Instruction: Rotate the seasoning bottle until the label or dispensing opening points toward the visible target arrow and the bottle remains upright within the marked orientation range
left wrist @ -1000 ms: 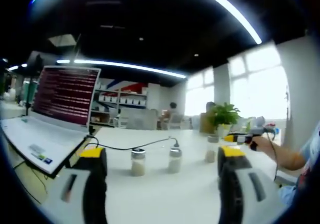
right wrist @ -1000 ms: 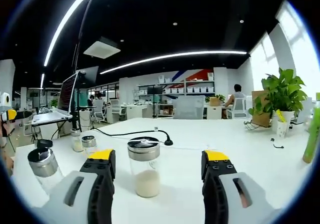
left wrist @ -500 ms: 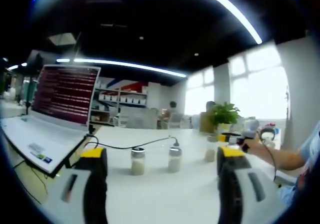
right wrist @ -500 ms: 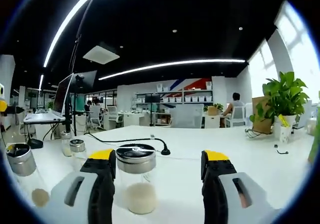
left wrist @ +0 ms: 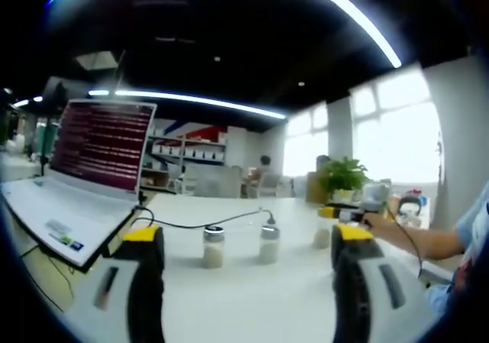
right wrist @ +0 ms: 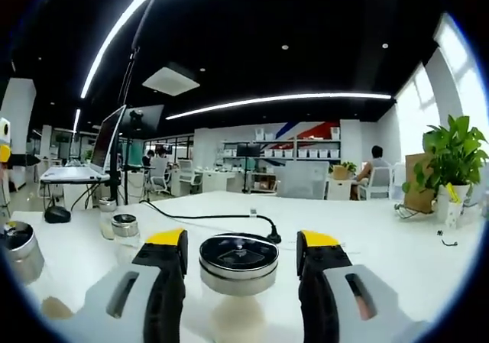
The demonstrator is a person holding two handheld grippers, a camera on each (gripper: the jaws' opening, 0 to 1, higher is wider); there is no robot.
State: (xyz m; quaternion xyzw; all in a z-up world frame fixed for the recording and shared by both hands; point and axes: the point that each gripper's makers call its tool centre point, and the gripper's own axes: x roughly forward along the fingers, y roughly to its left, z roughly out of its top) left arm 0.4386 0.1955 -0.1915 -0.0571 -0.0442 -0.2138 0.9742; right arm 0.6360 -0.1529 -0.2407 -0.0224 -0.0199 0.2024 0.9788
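A glass seasoning bottle (right wrist: 238, 260) with a round metal lid and pale powder stands upright on the white table (right wrist: 382, 236). My right gripper (right wrist: 243, 238) is open, one jaw on each side of the lid with a small gap left on both. The left gripper view shows that same bottle (left wrist: 322, 228) at the right, with the right gripper (left wrist: 344, 215) reaching it, held by a hand (left wrist: 382, 222). My left gripper (left wrist: 247, 234) hangs open and empty above the table, short of two more bottles (left wrist: 213, 245) (left wrist: 267, 244).
An open laptop (left wrist: 84, 175) stands on the left with a black cable (left wrist: 191, 224) running behind the bottles. Other bottles (right wrist: 124, 228) (right wrist: 19, 247) stand to the left, beside a black mouse (right wrist: 57, 215). A potted plant (right wrist: 458, 160) is at the right.
My right gripper has moved forward and down until the bottle's lid sits between its jaws, and the jaws have narrowed. The left gripper has held still.
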